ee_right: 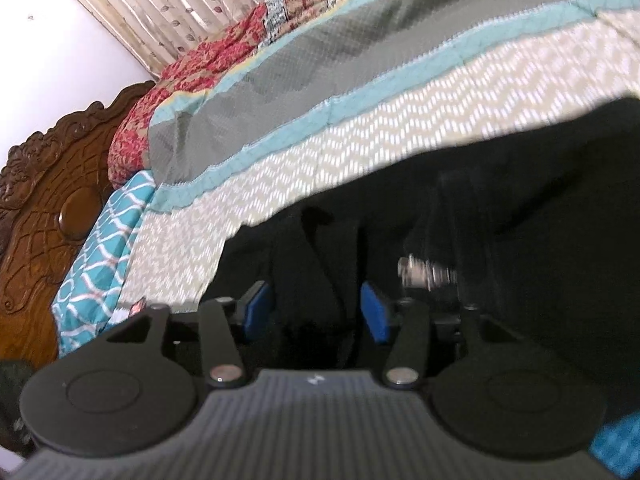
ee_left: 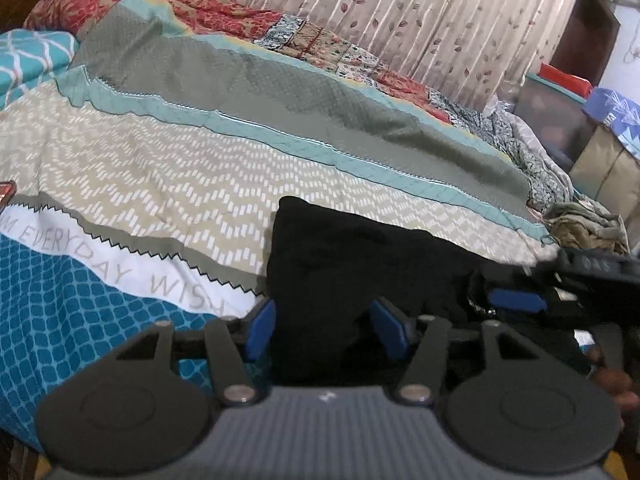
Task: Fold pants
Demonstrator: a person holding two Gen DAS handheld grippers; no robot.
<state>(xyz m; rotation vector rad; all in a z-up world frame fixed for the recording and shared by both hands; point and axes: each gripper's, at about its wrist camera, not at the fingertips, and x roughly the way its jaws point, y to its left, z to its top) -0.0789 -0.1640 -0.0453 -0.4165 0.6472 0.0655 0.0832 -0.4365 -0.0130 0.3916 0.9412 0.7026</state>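
Observation:
Black pants (ee_left: 352, 252) lie folded on the patterned bedspread (ee_left: 160, 184) near the bed's front edge. My left gripper (ee_left: 326, 330) is open, its blue pads either side of the pants' near edge, fabric between them. My right gripper (ee_left: 516, 300) shows at the right of the left wrist view, low at the pants' right side. In the right wrist view my right gripper (ee_right: 316, 312) is open over the black pants (ee_right: 500, 220), with fabric folds between the pads. A metal fastener (ee_right: 426, 274) on the pants shows blurred just right of the right pad.
A teal patterned pillow (ee_left: 32, 60) and a carved wooden headboard (ee_right: 44, 216) are at the bed's head. A red patchwork quilt (ee_left: 168, 4) lies along the curtain (ee_left: 400, 12). Crumpled clothes (ee_left: 588, 224) sit at the bed's far right. A small red object (ee_left: 7, 192) lies at the left.

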